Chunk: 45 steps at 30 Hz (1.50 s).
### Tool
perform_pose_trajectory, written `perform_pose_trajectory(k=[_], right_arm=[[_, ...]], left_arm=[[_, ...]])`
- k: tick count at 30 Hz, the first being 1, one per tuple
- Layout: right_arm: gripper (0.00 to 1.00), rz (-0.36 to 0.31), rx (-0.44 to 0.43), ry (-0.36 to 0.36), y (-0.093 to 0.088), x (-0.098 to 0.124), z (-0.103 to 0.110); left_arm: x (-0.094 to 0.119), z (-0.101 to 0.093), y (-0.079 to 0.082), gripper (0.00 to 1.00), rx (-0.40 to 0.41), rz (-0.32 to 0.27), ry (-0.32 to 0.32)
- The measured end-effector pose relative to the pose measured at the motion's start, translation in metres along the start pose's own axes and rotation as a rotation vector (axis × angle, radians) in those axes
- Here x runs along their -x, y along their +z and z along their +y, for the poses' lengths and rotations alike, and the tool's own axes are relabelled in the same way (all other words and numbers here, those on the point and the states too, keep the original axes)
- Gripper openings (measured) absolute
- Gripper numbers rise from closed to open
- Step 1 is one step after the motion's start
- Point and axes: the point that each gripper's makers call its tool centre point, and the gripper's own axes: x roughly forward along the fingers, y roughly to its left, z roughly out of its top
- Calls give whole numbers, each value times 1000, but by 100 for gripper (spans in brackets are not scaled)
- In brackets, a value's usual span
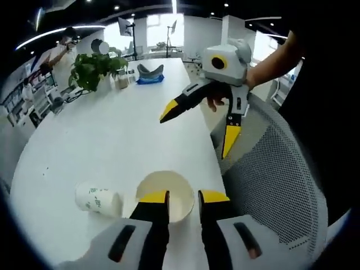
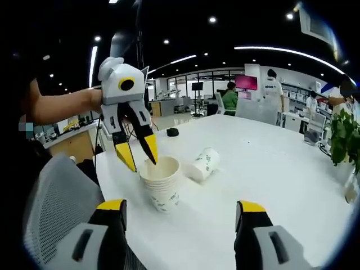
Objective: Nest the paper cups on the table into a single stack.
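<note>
stack of paper cups stands upright on the white table nr its edge, w/ a mesh chair just beside. left gripper hangs over the stack, jaws apart, one tip inside the rim, one outside, not pinching. a lone cup lies on its side nr the stack. right gripper is up in the air, jaws spread, holding nothing. potted plant at the far end.
</note>
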Motion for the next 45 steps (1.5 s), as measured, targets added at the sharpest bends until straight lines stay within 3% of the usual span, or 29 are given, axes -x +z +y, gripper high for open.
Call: perform_pose_trajectory(k=[6, 14, 18, 23, 31, 38, 45], right_arm=[[78, 2, -24, -34, 16, -6, -16], [74, 26, -29, -42, 26, -26, -35], [74, 49, -38, -28, 28, -41, -40], [70, 73, -44, 2, 28, -61, -44], [69, 124, -80, 43, 33, -97, -44], [67, 154, -92, 40, 34, -125, -47], [67, 151, -147, 61, 42, -138, -43]], left_arm=[[28, 8, 10, 23, 74, -121, 111], [51, 9, 2, 31, 165, -199, 220], [56, 6, -4, 35, 195, -223, 262], [66, 5, -5, 44, 237, -292, 337], [95, 5, -4, 54, 265, -385, 454], [98, 4, -8, 60, 268, -386, 508], [83, -3, -14, 62, 291, -373, 496]])
